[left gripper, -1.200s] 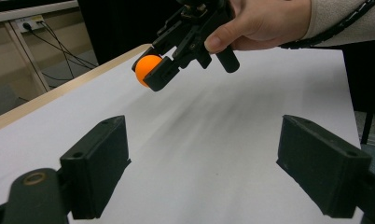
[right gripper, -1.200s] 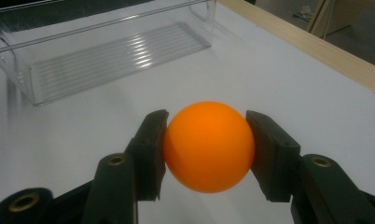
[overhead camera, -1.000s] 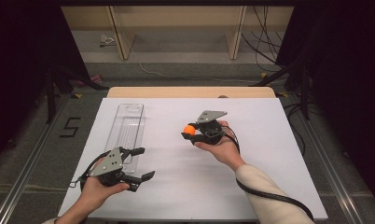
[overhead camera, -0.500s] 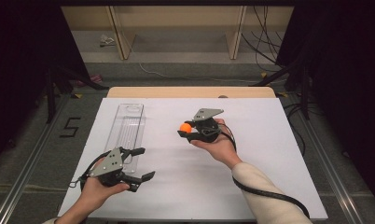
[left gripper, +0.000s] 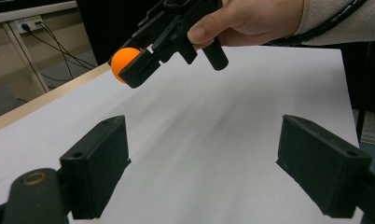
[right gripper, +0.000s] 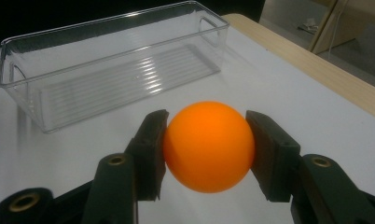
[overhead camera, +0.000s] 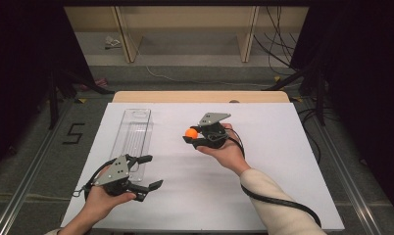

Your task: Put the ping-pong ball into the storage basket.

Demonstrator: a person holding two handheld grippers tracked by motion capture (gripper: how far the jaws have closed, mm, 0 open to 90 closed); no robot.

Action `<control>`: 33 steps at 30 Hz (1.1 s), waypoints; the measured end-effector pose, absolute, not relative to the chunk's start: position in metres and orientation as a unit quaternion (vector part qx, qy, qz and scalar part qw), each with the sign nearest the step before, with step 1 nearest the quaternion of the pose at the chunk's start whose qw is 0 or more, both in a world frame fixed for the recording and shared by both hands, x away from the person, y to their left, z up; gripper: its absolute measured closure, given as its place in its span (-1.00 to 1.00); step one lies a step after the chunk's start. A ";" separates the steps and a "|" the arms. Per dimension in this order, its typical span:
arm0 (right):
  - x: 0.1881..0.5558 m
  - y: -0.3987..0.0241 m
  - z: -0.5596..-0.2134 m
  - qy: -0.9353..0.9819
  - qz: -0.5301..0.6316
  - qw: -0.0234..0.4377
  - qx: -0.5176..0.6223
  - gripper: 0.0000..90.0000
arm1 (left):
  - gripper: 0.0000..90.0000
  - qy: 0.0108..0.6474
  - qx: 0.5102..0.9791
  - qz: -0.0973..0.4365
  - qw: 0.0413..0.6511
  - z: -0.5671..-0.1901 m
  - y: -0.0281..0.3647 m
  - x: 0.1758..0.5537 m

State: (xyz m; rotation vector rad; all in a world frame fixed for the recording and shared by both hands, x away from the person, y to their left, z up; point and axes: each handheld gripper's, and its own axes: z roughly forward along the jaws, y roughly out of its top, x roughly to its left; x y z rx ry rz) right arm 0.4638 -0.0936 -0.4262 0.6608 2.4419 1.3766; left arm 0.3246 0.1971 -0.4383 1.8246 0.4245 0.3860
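Resting near the table's (overhead camera: pixel 283 196) front edge, the left hand-held gripper (overhead camera: pixel 145 171) sits with jaws spread wide, nothing between them. Farther out, mid-table, the right hand-held gripper (overhead camera: pixel 190 135) is clamped on an orange ball (overhead camera: pixel 190 132), held clear above the white surface. Beyond it to the left, a clear plastic tray (overhead camera: pixel 131 134) lies lengthwise, well apart from the ball.

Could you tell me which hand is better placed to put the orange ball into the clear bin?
Right: its gripper already clamps the orange ball, facing the clear bin. The left gripper is open, empty.
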 end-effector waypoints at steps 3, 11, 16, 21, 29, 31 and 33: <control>0.464 -0.092 -0.425 0.840 0.475 0.130 0.227 0.14 | -0.65 0.180 0.780 0.165 0.576 -0.438 0.197 0.325; 0.467 -0.087 -0.423 0.840 0.475 0.130 0.226 0.14 | -0.64 0.180 0.780 0.164 0.576 -0.438 0.197 0.324; 0.469 -0.084 -0.420 0.840 0.476 0.129 0.226 0.14 | -0.65 0.180 0.781 0.164 0.576 -0.438 0.197 0.324; 0.469 -0.081 -0.418 0.840 0.476 0.129 0.224 0.14 | -0.65 0.179 0.782 0.163 0.575 -0.438 0.197 0.324; 0.471 -0.075 -0.415 0.841 0.478 0.128 0.220 0.14 | -0.65 0.177 0.781 0.163 0.577 -0.438 0.197 0.324; 0.472 -0.074 -0.415 0.841 0.478 0.127 0.220 0.14 | -0.65 0.177 0.781 0.163 0.576 -0.438 0.197 0.324; 0.472 -0.073 -0.415 0.840 0.478 0.126 0.221 0.14 | -0.65 0.176 0.782 0.162 0.576 -0.438 0.197 0.324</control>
